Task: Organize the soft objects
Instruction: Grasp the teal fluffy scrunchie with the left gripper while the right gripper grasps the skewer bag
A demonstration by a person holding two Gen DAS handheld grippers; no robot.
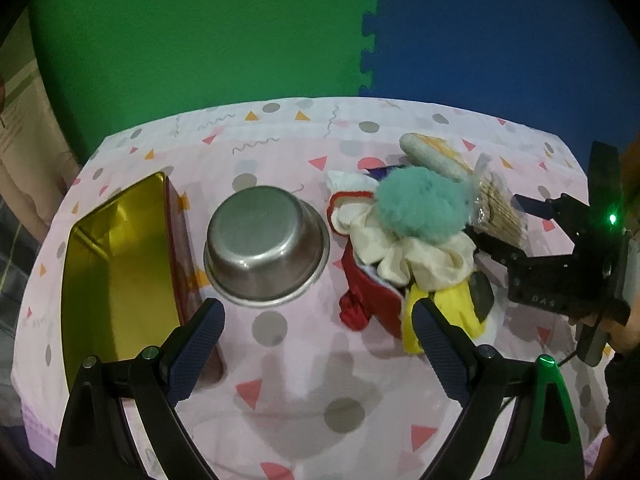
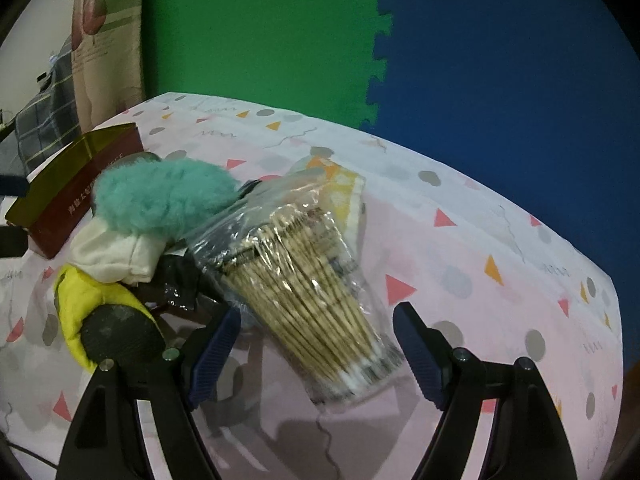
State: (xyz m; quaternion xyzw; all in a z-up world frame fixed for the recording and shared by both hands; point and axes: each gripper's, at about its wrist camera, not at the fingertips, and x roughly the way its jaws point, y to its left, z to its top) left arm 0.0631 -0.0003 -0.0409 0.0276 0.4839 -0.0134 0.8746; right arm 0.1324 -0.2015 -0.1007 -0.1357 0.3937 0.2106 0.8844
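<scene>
A pile of soft things lies on the table's right side: a teal fluffy ball point(image 1: 420, 204) point(image 2: 164, 196) on cream cloth point(image 1: 404, 252) point(image 2: 116, 256), red fabric point(image 1: 368, 292), a yellow item point(image 1: 444, 312) point(image 2: 80, 292) and a clear bag of cotton swabs point(image 1: 500, 204) point(image 2: 312, 296). An open gold-lined tin point(image 1: 116, 264) stands at the left, a steel bowl point(image 1: 266, 244) upside down beside it. My left gripper point(image 1: 320, 344) is open, above bare cloth before the bowl. My right gripper point(image 2: 320, 344) point(image 1: 536, 224) is open with the swab bag's near end between its fingers.
The table has a pink patterned cloth point(image 1: 304, 360). A yellow-and-white packet point(image 1: 436, 152) point(image 2: 340, 188) lies behind the pile. Green and blue foam mats point(image 1: 280, 28) form the back wall. The tin's dark red side point(image 2: 76, 200) shows in the right wrist view.
</scene>
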